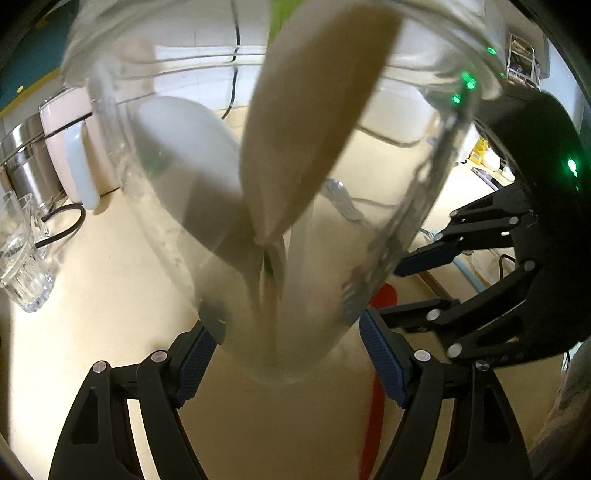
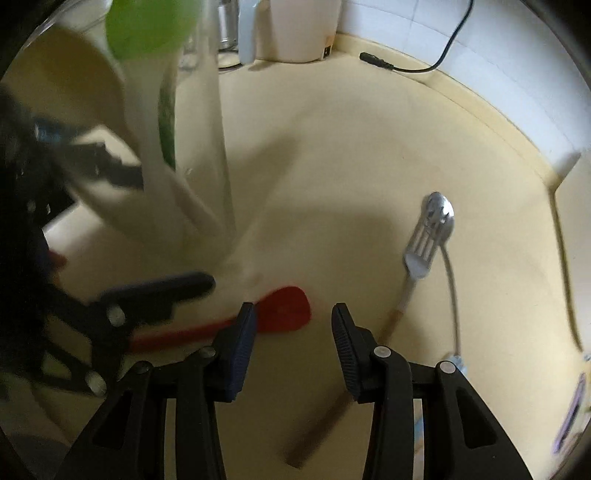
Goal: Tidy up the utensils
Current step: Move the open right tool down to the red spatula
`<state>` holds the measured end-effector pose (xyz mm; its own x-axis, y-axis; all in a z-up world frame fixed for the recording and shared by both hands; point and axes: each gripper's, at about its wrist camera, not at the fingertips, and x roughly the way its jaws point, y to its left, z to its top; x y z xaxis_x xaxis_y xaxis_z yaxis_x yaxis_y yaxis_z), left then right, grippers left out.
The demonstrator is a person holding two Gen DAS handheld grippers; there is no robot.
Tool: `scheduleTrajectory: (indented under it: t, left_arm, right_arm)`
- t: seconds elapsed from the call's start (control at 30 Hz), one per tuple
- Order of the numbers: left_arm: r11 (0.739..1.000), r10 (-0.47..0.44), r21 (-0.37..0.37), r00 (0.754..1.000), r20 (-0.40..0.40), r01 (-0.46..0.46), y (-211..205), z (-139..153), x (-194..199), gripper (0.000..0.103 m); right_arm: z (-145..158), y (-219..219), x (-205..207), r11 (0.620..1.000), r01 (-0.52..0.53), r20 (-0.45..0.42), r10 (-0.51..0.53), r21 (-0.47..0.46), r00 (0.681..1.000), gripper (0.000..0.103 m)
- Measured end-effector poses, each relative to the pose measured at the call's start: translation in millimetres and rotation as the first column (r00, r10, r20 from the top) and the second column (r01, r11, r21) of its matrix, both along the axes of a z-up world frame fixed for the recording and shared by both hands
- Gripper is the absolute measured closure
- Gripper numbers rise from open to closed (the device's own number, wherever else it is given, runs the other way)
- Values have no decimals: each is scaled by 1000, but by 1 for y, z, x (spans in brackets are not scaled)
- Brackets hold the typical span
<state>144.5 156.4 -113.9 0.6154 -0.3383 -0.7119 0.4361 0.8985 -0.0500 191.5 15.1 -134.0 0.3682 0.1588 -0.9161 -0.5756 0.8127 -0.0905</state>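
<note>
We hold a clear glass jar [image 1: 207, 206] with the left gripper [image 1: 291, 354], its jaws closed on the jar's lower walls, one blue pad at each side. The jar tilts above the cream table [image 1: 92, 295]. Inside it stand a pale wooden spatula [image 1: 310, 140] and a green utensil [image 2: 147, 29], heads up near the rim.

Our right gripper [image 2: 293, 332] points down at the table with its jaws partly open and nothing between them. A red spatula [image 2: 284, 304] lies flat on the table, its blade just beside the gripper's left fingertip. To the right lie a metal fork [image 2: 421, 251] with a wooden handle and a metal spoon [image 2: 439, 206], their heads overlapping. A black cable [image 2: 413, 66] runs along the back wall.
</note>
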Motion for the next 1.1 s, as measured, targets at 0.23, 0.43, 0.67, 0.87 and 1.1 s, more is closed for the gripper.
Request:
scheduleTrajectory:
  t: [0.23,0.43,0.67,0.87,1.1]
  left_arm:
    - [1000,-1,5,1000,4,0,-1,-2,-3,23]
    - [1000,-2,7,1000,2,2,-2,3,0,23]
    - [999,7,-33,1000,5,-7,12,5,8,23]
    - [998,15,-65,1000,-8,-16,16,6,8,23]
    - [998,13,-60,1000,-15,-13,18,3,1,23]
  right_arm:
    - [-1,-34,6,984,41,58,-32,-171,998,61]
    - [18,-42,17,984,116,-90,-104,132,990,61]
    - [16,-7,32,983,51,-19,-48,179,999,61]
    - [-8,-9,22,991,8,-46,-2,135,999,61]
    - [-11,-12,-14,987,-162,-10,162,21,987,61]
